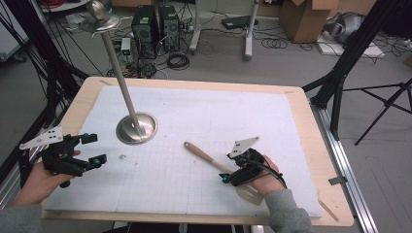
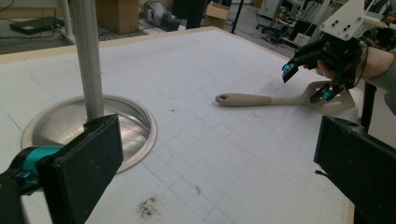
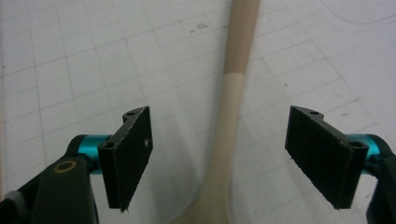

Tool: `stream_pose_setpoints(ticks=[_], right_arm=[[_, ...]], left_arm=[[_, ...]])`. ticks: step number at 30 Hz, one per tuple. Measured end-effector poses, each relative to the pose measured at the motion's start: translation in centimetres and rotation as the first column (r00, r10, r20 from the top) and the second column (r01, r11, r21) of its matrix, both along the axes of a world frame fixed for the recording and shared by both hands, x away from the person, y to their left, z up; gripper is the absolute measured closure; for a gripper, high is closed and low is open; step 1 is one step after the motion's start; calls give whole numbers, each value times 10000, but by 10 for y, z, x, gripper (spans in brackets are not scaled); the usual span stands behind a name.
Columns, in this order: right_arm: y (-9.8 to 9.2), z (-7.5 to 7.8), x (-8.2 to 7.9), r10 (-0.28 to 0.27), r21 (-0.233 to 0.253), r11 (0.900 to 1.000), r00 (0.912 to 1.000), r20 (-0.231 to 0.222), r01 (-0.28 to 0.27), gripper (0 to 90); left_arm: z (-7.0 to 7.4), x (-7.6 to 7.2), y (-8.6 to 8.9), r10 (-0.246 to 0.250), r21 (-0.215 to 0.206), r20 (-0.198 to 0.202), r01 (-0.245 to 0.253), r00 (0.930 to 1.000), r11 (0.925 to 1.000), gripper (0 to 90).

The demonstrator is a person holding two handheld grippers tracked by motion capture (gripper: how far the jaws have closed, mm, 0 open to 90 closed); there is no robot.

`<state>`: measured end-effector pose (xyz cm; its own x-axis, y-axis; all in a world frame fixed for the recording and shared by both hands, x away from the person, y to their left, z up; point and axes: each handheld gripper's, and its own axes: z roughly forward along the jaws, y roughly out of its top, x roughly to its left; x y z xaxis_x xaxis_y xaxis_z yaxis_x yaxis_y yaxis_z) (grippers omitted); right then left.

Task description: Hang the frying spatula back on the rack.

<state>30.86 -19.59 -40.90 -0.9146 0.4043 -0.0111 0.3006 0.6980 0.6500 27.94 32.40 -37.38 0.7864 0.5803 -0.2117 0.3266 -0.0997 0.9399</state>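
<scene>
Bench [image 1: 311, 160]: wooden top, covered by a white gridded mat [image 1: 204, 121]. Largest item on it is a metal stand [image 1: 119, 77], a round dished base with a tall pole rising to a small top dish; it sits left of centre, well apart from the work in hand.

Spatula [image 1: 214, 165]: beige, lying flat on the mat toward the near right. Wooden-toned handle points up-left toward the stand, blade toward the person. Lying flat leaves the thin neck free on both sides for a pinch.

Right gripper [image 1: 232, 174]: hovers over the spatula just ahead of the blade. Its own view shows the jaws spread wide, one on each side of the neck [image 3: 231, 116], neither pad touching. Judgement: lined up to close across the narrow part, where the grip should be surest.

Left gripper [image 1: 90, 150]: held near the bench's left edge, jaws apart, holding nothing. Probably parked clear of the right hand.

Small dark speck [image 2: 148, 206] on the mat near the left gripper.
</scene>
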Motion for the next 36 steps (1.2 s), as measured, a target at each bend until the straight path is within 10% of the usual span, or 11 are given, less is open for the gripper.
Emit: stream_pose_setpoints(ticks=[36], right_arm=[[13, -9, 4, -56, -1610, 9870, 9988, -491, -24, 472]], left_arm=[[-1, 0, 2, 38, -1, -34, -38, 10000, 10000, 18]])
